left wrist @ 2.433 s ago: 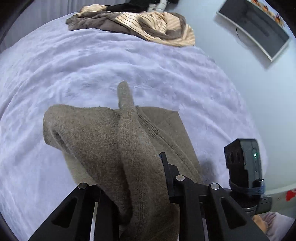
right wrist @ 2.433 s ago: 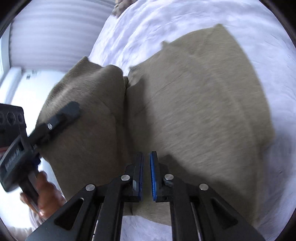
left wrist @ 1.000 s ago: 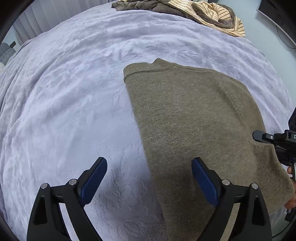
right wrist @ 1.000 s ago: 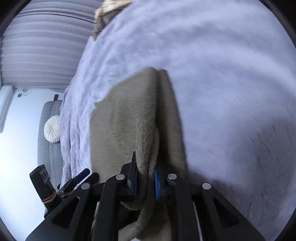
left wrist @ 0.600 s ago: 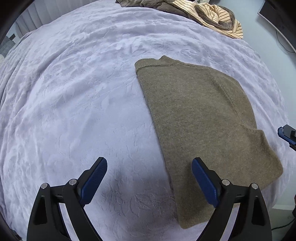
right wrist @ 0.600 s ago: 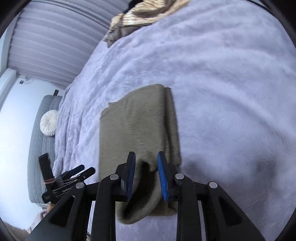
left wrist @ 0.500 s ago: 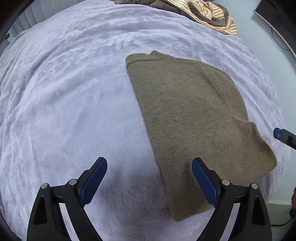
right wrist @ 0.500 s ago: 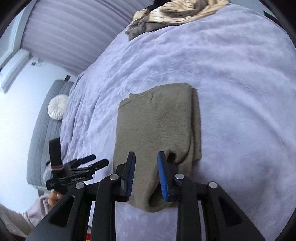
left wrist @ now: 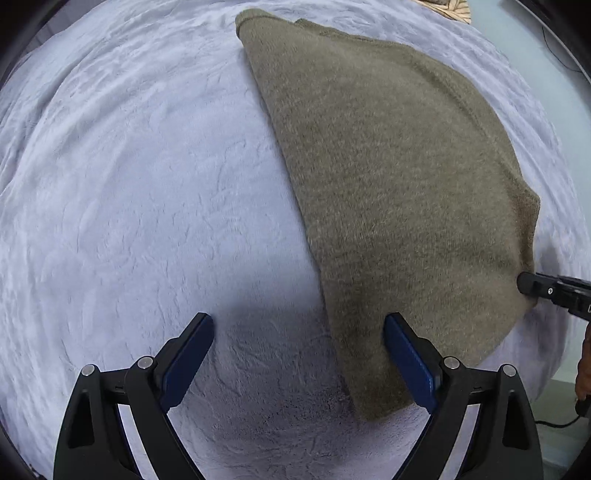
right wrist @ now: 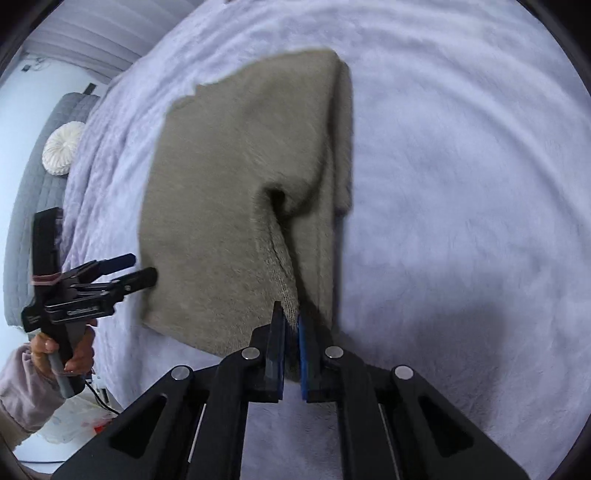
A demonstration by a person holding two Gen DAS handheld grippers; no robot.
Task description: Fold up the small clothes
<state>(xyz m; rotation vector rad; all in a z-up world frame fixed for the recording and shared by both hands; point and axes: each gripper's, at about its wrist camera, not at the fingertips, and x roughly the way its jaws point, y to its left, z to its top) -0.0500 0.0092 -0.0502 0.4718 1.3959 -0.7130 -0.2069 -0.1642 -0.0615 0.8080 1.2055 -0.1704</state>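
Observation:
A folded olive-brown knit sweater (left wrist: 399,177) lies flat on the lavender bedspread (left wrist: 129,184). My left gripper (left wrist: 297,354) is open and empty, low over the sweater's near left corner, its right pad over the fabric. In the right wrist view the sweater (right wrist: 229,184) lies ahead, and my right gripper (right wrist: 291,332) is shut on its near ribbed edge, lifting a small ridge of fabric. The left gripper (right wrist: 136,269) shows there at the sweater's left edge, and the right gripper's fingertips (left wrist: 532,286) show at the sweater's right edge in the left wrist view.
A striped garment (left wrist: 450,4) peeks in at the bed's far edge. A grey sofa with a round white cushion (right wrist: 61,147) stands beyond the bed on the left. A cable (left wrist: 557,422) runs along the floor at lower right.
The right gripper, slightly open over the sweater half a second ago, has closed on its near edge. The left gripper has stayed open and moved closer to the sweater.

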